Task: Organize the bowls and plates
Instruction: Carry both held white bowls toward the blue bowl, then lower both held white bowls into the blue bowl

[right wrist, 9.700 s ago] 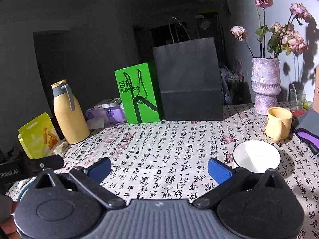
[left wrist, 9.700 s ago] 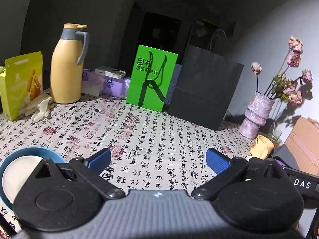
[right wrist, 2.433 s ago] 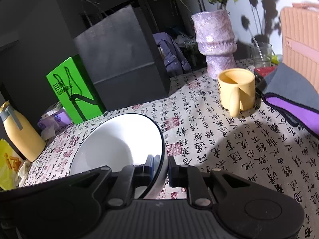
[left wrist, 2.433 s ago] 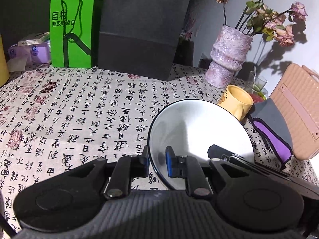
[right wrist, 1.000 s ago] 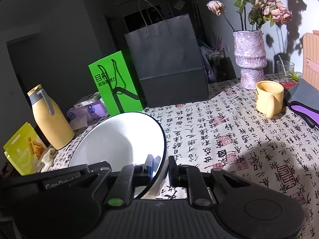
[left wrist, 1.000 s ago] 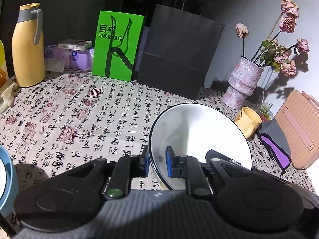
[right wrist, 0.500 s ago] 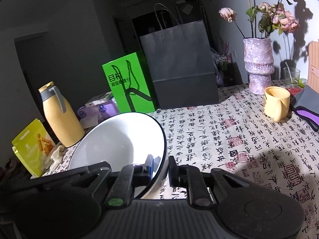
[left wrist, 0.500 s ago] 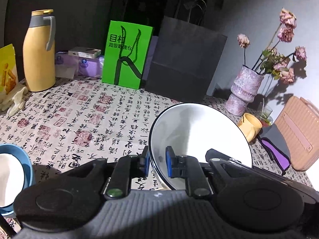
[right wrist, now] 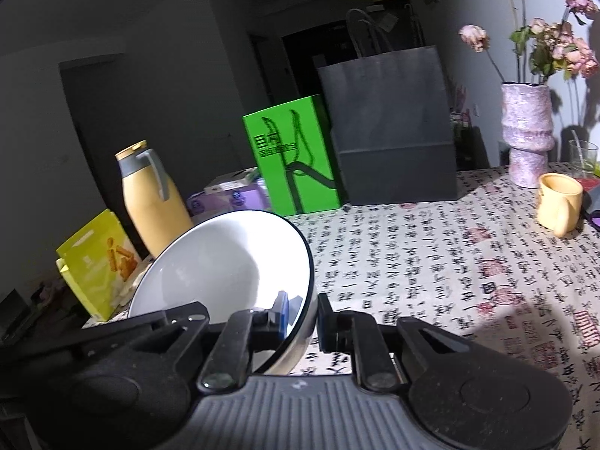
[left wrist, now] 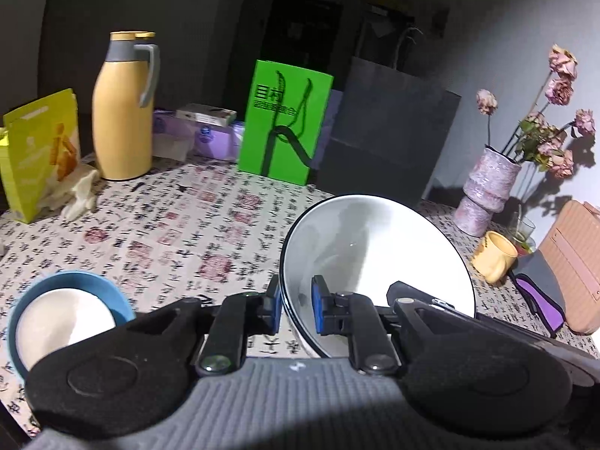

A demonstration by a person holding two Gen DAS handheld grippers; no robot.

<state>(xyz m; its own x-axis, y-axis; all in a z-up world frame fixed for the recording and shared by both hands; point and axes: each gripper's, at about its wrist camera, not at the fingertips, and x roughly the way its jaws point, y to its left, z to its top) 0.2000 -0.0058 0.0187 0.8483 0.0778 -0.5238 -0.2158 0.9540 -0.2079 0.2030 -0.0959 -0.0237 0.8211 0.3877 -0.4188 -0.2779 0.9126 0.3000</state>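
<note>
- Left wrist view, far left at 9 o'clock: yellow-green snack pouch [left wrist: 39, 153] standing on the worktop [left wrist: 180, 225], which wears a cloth printed with black calligraphy.
- Just beside it, toward 10 o'clock: tall mustard-yellow thermos jug with grey handle [left wrist: 123, 107].
- Low at 8 o'clock: round blue bowl with a pale inner dish [left wrist: 65, 313], resting on the cloth, partly hidden behind the gripper body.
- Near 12 o'clock: bright green paper bag with black lettering [left wrist: 287, 123], touching a dark grey paper bag with handles [left wrist: 390, 138].
- Centre: left gripper [left wrist: 296, 309], jaws nearly closed, pinching the near rim of a white glazed bowl with a thin black edge [left wrist: 375, 251]; bowl tilted and lifted off the cloth.
- At 3 o'clock: speckled pink vase of dried roses [left wrist: 487, 191], small yellow mug [left wrist: 495, 257], tan ribbed case [left wrist: 577, 266].
- Right wrist view, centre: right gripper [right wrist: 303, 318], jaws nearly closed, clamping the opposite rim of the same bowl, one pad inside and one outside.
</note>
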